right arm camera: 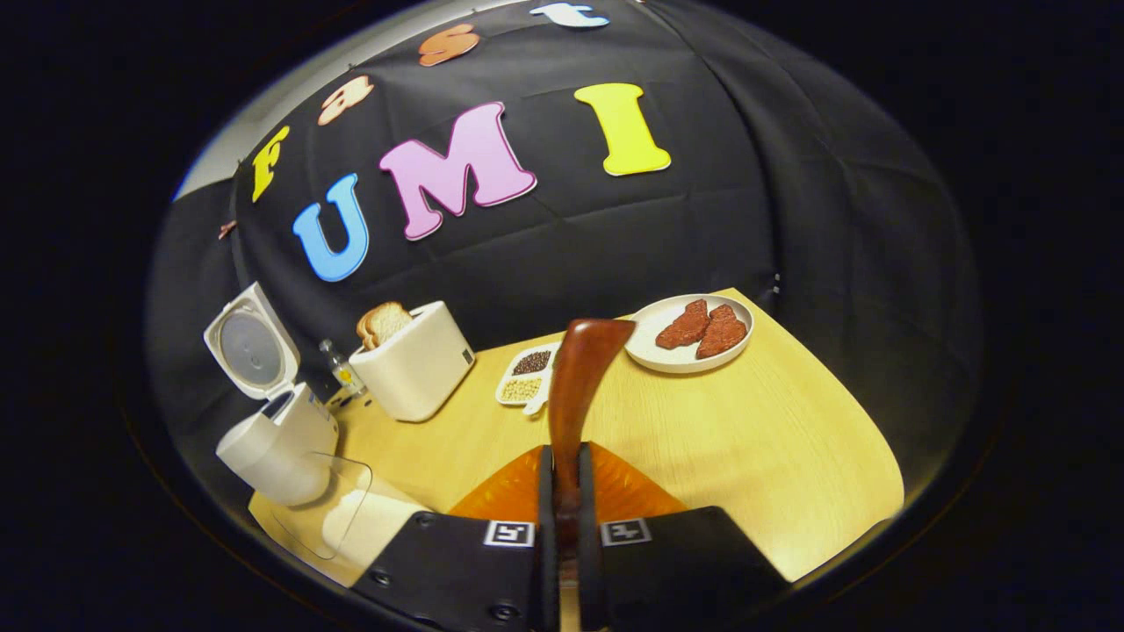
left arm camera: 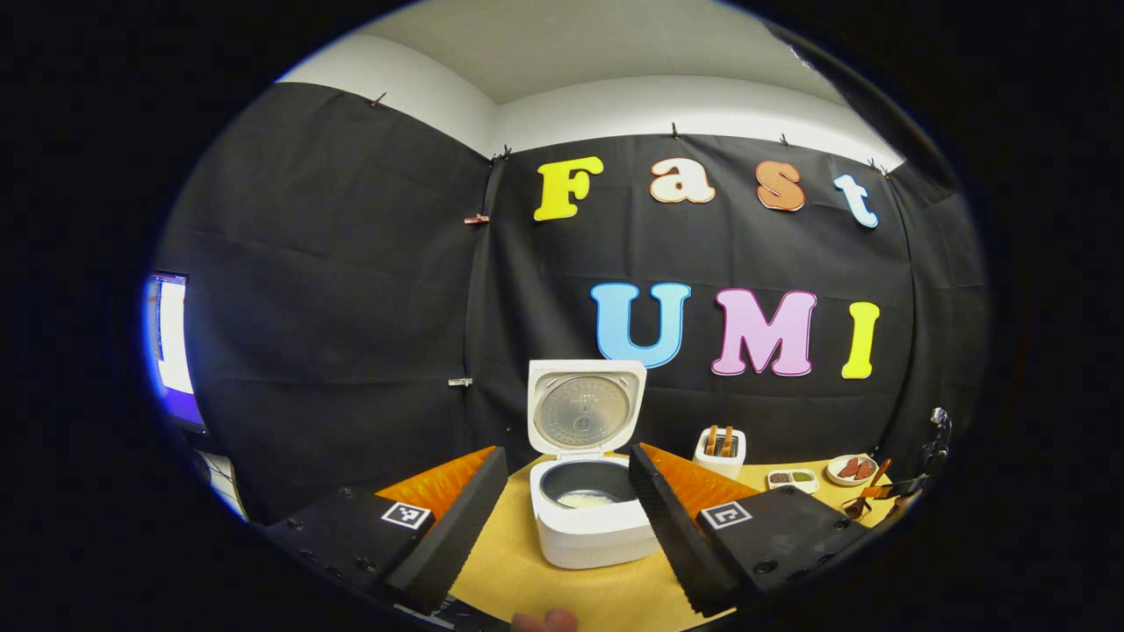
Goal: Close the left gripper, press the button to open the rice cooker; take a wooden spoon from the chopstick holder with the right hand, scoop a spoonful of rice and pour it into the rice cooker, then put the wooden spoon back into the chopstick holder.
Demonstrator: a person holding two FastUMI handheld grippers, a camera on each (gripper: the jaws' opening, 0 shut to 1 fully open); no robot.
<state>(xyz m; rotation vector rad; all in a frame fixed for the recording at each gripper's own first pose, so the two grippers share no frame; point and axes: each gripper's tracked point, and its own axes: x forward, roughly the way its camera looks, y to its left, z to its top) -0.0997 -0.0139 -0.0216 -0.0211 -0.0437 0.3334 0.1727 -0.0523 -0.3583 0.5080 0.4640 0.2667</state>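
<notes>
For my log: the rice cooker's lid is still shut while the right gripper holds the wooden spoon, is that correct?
Not quite: the rice cooker has its lid standing open, as the left gripper view shows. The rest holds: the right gripper is shut on the wooden spoon.

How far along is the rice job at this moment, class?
Done: the rice cooker stands open, lid up, some rice in its pot. In hand: the right tongs are shut on the wooden spoon, held over the table. Left: any remaining scooping or pouring, then returning the spoon to the chopstick holder.
</notes>
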